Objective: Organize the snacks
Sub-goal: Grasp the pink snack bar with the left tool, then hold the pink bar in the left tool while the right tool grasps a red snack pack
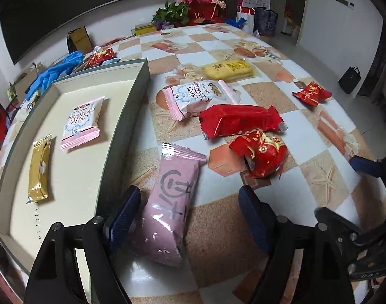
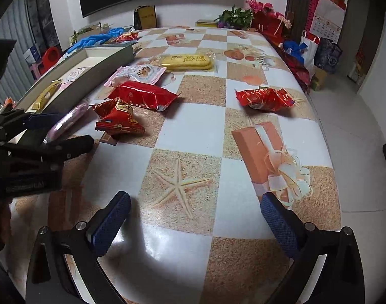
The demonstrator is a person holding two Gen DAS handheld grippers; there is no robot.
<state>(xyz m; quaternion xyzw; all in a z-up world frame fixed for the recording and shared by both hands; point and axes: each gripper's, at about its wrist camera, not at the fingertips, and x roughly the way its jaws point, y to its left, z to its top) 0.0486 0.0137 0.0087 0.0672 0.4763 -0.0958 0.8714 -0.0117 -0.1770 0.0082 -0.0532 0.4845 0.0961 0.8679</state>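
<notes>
Beside the tray's (image 1: pixel 132 116) near wall lies the pink packet (image 1: pixel 167 202), flat, glossy, grey-printed, one crimped end towards the red snacks. The left gripper (image 1: pixel 188 217) straddles it, jaws apart and not pressing. I'd worry the slick film slides from the pads, or the left finger (image 1: pixel 124 215) knocks the tray wall. The right gripper (image 2: pixel 195 225) hangs wide open over bare tablecloth (image 2: pixel 193 126), farther from the tray.

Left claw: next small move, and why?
Probably lower and close on the pink packet. The left claw already straddles it with jaws open, pads apparently not touching. It lies on the table just outside the tray, which already holds two snacks.
</notes>
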